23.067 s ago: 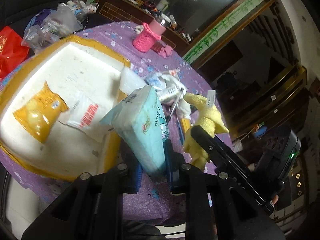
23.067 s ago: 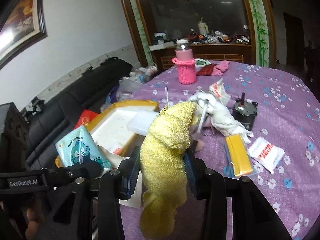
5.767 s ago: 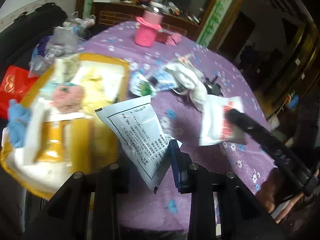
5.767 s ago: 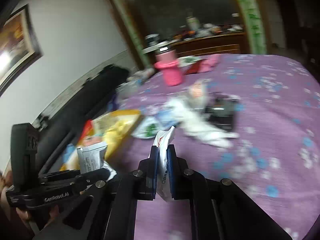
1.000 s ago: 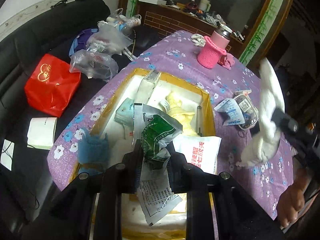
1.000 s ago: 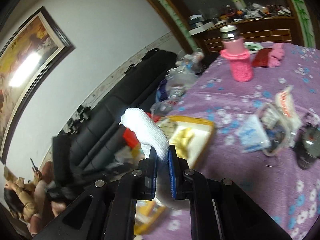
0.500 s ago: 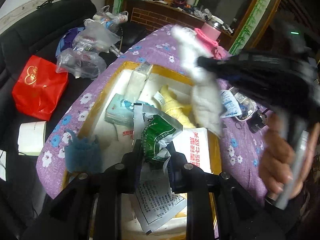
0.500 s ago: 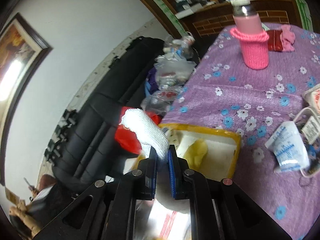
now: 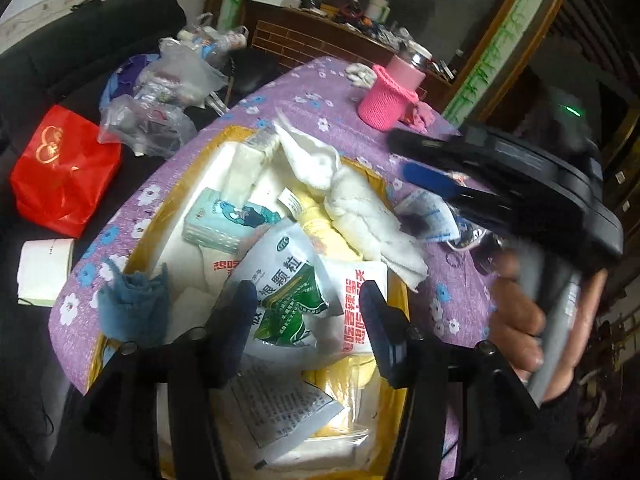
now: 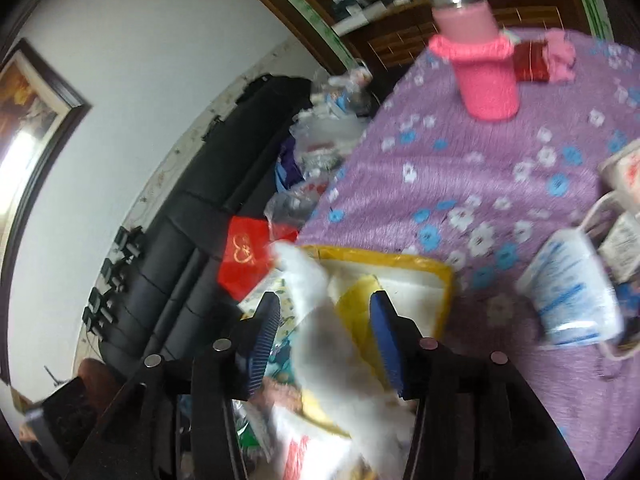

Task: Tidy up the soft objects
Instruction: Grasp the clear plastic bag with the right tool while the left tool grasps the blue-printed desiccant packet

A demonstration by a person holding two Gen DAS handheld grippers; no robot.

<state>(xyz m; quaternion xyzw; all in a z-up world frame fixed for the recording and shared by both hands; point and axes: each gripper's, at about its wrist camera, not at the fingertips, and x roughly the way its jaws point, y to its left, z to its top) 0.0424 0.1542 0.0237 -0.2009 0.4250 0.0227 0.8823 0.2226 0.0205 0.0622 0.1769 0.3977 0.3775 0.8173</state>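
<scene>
A yellow-rimmed white foam tray (image 9: 188, 184) on the purple flowered table holds several soft things. My left gripper (image 9: 306, 314) is open above it; a green-and-white pouch (image 9: 288, 280) lies loose between its fingers. A white cloth (image 9: 352, 196) lies across the tray's far right rim. My right gripper (image 10: 324, 334) is open over the tray (image 10: 436, 280), with the white cloth (image 10: 320, 344) blurred below its fingers. In the left wrist view the right gripper (image 9: 416, 164) hovers at the right.
A pink-sleeved bottle (image 9: 390, 98) stands at the table's far end. A tissue pack (image 9: 224, 220), a blue cloth (image 9: 132, 308) and a red-printed packet (image 9: 356, 304) sit in the tray. A blue-printed pouch (image 10: 572, 292) lies right of the tray. A red bag (image 9: 60, 168) lies on the black sofa.
Both grippers opened. The left let go of the green-and-white pouch into the tray. The right released the white cloth, which dropped onto the tray.
</scene>
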